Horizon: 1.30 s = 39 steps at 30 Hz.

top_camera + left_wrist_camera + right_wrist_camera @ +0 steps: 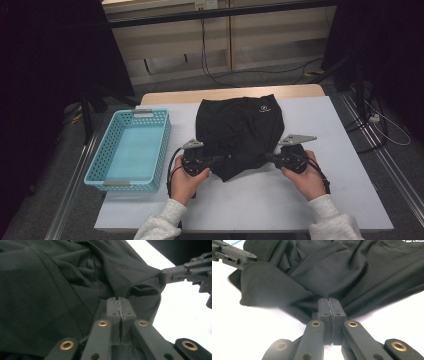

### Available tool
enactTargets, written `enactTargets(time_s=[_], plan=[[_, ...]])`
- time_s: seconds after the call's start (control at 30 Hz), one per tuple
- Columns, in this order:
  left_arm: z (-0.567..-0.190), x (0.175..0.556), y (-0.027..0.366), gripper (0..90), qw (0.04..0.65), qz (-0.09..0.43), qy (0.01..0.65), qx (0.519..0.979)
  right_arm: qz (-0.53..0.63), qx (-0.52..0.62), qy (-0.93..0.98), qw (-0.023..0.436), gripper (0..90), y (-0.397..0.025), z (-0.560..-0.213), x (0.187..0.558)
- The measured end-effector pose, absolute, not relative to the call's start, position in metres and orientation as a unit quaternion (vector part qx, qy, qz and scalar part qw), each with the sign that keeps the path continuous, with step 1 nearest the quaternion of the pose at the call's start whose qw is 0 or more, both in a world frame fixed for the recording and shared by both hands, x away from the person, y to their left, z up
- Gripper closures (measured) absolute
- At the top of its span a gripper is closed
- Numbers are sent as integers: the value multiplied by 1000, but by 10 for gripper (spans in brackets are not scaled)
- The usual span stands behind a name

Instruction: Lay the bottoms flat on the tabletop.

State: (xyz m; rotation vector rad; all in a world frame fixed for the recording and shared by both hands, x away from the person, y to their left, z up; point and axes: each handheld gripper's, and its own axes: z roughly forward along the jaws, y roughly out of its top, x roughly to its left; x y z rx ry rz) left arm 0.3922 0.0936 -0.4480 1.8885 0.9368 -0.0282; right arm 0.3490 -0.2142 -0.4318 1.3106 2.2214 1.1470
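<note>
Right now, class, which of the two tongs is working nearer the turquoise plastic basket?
The left tongs, shut on the black fabric garment, are nearer the turquoise plastic basket; the right tongs grip the garment's opposite edge, farther away.

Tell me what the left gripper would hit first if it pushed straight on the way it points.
The left gripper, shut on the black garment, points across its near edge toward the right gripper. It would likely bunch the cloth first, then meet that gripper.
</note>
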Motion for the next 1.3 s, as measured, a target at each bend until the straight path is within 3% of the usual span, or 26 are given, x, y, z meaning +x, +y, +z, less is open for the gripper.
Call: enactTargets(time_s=[0.33,0.47,0.67,0.87,1.17,1.3], plan=[[-441,383,81,487,473,38,342,811,383,452,790,158,900,-208,-441,352],[-435,376,74,395,475,36,315,821,375,448,796,157,900,-205,-444,353],[-436,360,61,392,463,15,285,839,373,451,795,158,900,-207,-445,352],[-446,346,54,468,453,-7,265,851,367,453,797,159,900,-208,-447,352],[-461,339,43,472,440,-11,245,864,360,455,798,160,900,-207,-450,354],[-461,339,42,514,439,-7,243,865,357,457,799,160,900,-207,-451,354]])
